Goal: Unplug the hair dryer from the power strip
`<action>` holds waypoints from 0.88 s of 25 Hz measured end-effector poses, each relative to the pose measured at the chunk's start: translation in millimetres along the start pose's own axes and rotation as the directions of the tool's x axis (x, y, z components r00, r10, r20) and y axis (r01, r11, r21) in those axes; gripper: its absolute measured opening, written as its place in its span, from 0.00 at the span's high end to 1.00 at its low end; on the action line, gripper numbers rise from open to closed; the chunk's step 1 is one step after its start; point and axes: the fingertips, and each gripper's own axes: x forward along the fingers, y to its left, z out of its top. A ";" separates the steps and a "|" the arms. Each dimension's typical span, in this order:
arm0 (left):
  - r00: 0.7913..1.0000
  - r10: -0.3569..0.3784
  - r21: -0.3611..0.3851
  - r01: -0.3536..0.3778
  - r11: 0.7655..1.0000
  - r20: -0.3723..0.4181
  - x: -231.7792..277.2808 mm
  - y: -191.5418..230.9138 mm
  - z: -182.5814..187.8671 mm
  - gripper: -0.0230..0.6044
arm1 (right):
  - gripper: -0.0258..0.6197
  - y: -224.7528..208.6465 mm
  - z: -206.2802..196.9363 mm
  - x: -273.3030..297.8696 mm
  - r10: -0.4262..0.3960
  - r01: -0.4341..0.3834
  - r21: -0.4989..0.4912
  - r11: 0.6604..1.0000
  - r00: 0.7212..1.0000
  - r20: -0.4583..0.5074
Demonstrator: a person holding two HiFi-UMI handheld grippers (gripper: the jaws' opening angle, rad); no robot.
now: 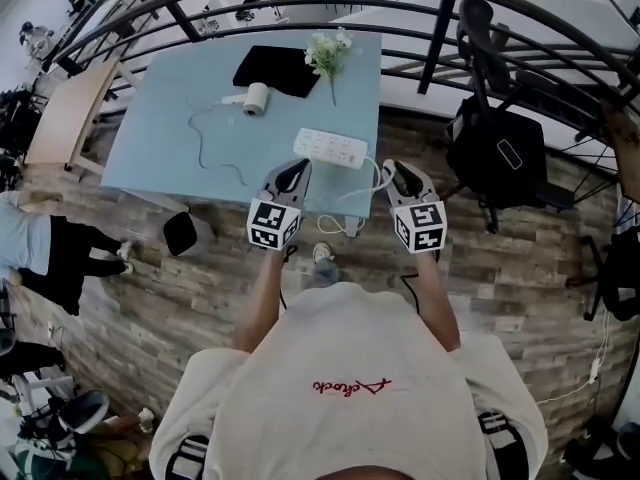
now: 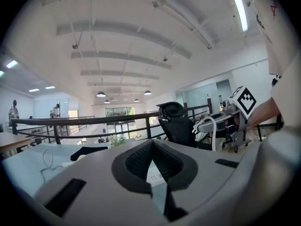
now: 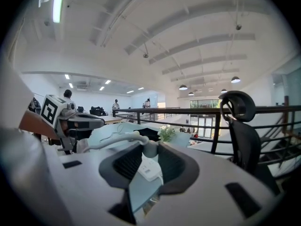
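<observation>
Two claws up: hair dryer [image 1: 257, 99] lies back left on the surface [image 1: 170, 118], left claw [image 1: 295, 168] pinched closed on nothing, power strip [image 1: 331, 148] just ahead, right claw [image 1: 397, 170] gripping the white plug [image 3: 149, 149], seemingly already free, so next we lay it down.

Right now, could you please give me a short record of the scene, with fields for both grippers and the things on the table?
left gripper: shut, empty
right gripper: shut on white plug with a white cord
power strip: lies on the table, just beyond both grippers
hair dryer: on the table, apart from the strip
whose plug: cannot tell
</observation>
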 end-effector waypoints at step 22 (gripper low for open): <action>0.998 0.052 -0.043 -0.051 0.998 0.028 -100.8 -73.0 -5.1 0.95 | 0.78 51.5 -35.9 -111.1 0.040 -0.040 -0.007 0.999 0.999 -0.024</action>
